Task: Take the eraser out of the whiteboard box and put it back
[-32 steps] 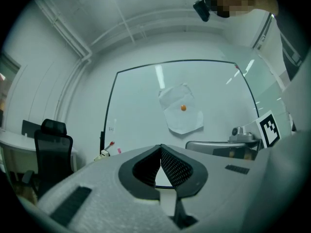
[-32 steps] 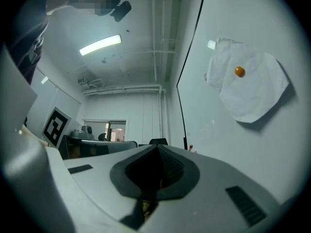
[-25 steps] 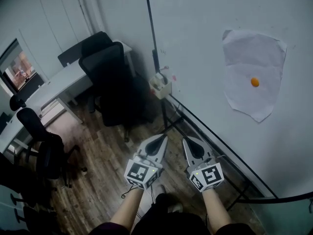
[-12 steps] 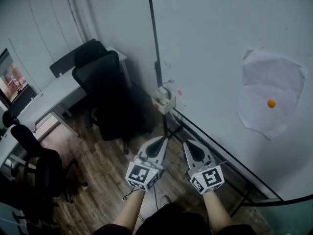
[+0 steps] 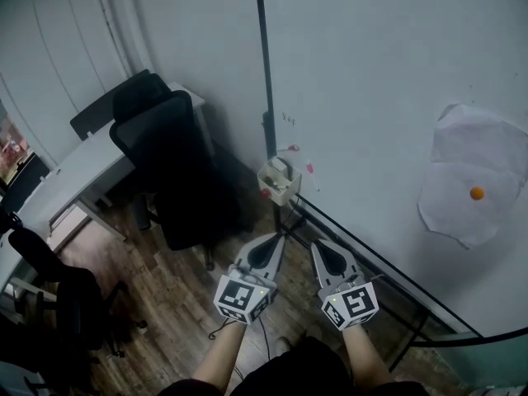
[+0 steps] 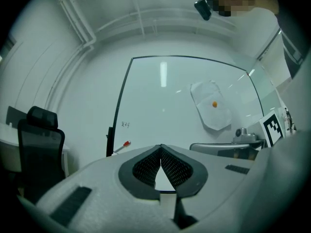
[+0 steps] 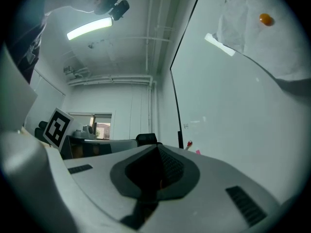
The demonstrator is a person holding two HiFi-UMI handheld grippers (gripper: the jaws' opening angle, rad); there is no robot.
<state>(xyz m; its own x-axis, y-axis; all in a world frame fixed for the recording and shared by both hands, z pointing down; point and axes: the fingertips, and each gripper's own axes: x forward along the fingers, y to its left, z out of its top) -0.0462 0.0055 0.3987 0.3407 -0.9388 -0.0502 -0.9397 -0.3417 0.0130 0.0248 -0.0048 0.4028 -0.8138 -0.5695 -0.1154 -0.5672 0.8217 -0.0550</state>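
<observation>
- Head view: the whiteboard box [image 5: 278, 181] hangs on the whiteboard [image 5: 371, 97] ahead; I can't spot the eraser.
- Both the left hand-held gripper [image 5: 275, 238] and the right hand-held gripper [image 5: 317, 243] are closed and empty.
- Closed tips might knock the box off.

No words can be read. A tiny dark scribble [image 5: 288, 119] on the whiteboard [image 5: 371, 73], just beside its black frame [image 5: 266, 73], is too small to make out.

We see a whiteboard [image 5: 371, 97], a small box [image 5: 279, 181] at its lower left corner, paper [image 5: 462, 159] farther right.
</observation>
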